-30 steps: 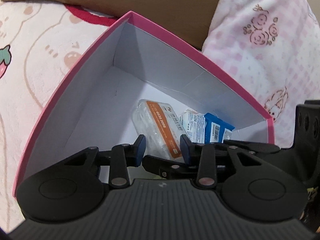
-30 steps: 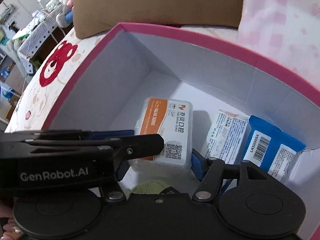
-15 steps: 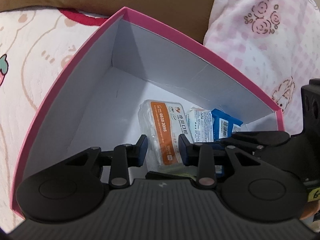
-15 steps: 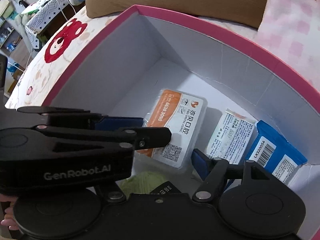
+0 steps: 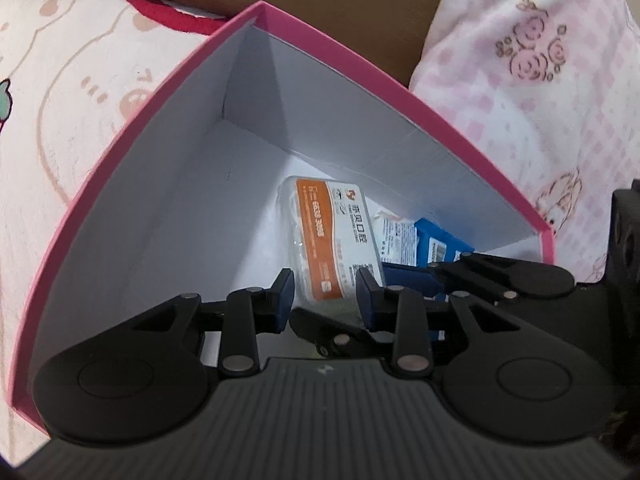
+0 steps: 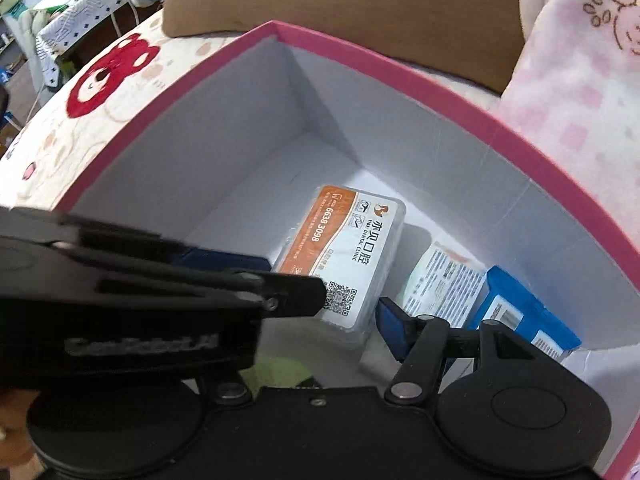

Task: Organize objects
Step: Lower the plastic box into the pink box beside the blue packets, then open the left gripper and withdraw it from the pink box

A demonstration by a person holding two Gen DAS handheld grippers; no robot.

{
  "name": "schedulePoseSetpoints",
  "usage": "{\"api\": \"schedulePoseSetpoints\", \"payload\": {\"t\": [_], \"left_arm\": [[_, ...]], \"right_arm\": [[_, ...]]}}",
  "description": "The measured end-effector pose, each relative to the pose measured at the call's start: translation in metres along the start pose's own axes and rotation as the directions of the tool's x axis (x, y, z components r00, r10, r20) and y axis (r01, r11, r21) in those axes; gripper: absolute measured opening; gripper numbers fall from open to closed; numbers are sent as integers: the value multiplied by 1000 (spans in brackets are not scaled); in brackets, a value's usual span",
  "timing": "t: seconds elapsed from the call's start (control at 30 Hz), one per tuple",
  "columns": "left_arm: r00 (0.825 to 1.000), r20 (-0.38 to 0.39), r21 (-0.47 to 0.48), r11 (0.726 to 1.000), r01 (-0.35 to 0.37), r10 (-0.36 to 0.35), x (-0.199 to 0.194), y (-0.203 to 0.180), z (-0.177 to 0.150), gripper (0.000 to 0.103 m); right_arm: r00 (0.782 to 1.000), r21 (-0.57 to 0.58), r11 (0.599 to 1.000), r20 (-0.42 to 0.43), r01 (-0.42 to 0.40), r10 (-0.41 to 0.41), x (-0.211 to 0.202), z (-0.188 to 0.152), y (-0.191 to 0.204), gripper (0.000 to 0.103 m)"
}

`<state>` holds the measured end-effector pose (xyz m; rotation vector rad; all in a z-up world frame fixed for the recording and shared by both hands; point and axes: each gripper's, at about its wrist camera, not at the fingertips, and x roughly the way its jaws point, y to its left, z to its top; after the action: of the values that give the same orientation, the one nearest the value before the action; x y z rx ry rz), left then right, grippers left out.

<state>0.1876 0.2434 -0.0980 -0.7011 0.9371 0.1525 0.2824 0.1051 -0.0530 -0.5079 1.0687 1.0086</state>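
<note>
A pink-rimmed box (image 6: 400, 80) with white walls sits on patterned bedding (image 5: 80, 92). On its floor lies a clear case with an orange-and-white dental clinic label (image 6: 352, 256); right of the case sit a white sachet (image 6: 440, 284), then a blue packet (image 6: 516, 308). Both grippers hang over the box's near edge. The left gripper (image 5: 324, 296) is parted with nothing between its pads. The right gripper (image 6: 352, 320) is closing, also empty.

The box (image 6: 500, 124) sits on a bed (image 6: 132, 76), with a pillow (image 6: 352, 0) behind it at the far side. Inside the box, three packs lie in a row: the card pack (image 6: 348, 252) left, the paper pack (image 6: 444, 284) in the middle, the small box (image 6: 520, 312) right.
</note>
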Motion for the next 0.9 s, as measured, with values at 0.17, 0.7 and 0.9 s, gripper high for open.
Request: {"api": "schedulePoseSetpoints", "payload": {"t": [0.17,0.7,0.9], "left_arm": [[1000,-21,-17,1000,-7,6,2,3,1,32],[1000,30,88,996,-10,7,-48,-37,-6,43],[994,85,128,989,-77,67,-92,-58,-16,48]], "right_arm": [[1000,-21,999,8,31,-30,-14,1,5,78],[991,77,997,132,-25,14,-99,-44,1,78],[980,95,995,197,-12,-7,-135,-64,4,78]]}}
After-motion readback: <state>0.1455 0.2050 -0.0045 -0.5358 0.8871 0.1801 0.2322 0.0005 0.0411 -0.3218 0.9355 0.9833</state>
